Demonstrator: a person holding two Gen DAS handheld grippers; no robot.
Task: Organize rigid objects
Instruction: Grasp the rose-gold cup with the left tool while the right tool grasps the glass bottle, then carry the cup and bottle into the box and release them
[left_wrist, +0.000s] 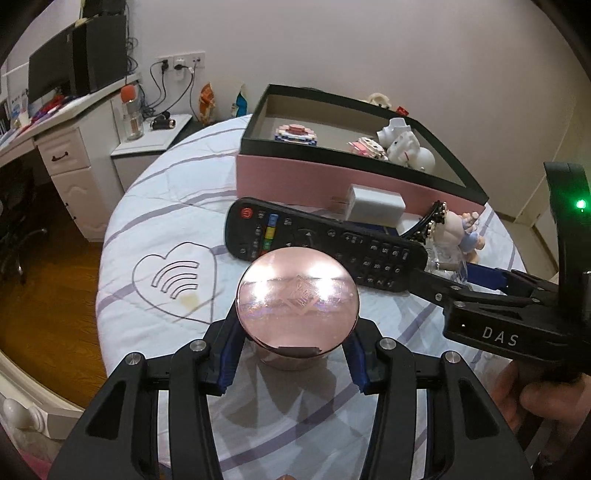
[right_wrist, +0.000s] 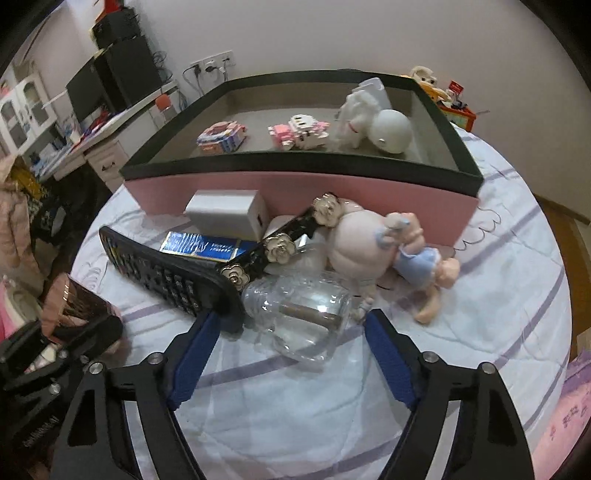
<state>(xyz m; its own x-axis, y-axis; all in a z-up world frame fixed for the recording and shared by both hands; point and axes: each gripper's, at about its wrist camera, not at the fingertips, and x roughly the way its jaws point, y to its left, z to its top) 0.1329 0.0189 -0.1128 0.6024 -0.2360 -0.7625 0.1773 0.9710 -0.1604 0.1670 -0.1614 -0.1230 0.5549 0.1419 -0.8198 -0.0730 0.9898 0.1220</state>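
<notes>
My left gripper (left_wrist: 293, 343) is shut on a round jar with a shiny pink lid (left_wrist: 297, 295), held just above the bedsheet; the jar (right_wrist: 74, 306) also shows at the left edge of the right wrist view. My right gripper (right_wrist: 291, 321) stands open around a clear glass bottle (right_wrist: 299, 306) lying on the sheet, and its pads are not pressing on it. Its left finger is next to the end of a black remote (right_wrist: 166, 273). Behind lie a flowered black hair clip (right_wrist: 277, 240), a blue packet (right_wrist: 199, 245), a white charger block (right_wrist: 225, 214) and a doll (right_wrist: 369, 240).
A pink box with a black rim (right_wrist: 295, 188) stands behind the pile and holds brick toys (right_wrist: 221, 136) and white figurines (right_wrist: 369, 122). A white nightstand (left_wrist: 147, 147) and a desk (left_wrist: 66, 147) stand beyond the bed's left side. A person's hand (left_wrist: 535, 398) holds the right gripper.
</notes>
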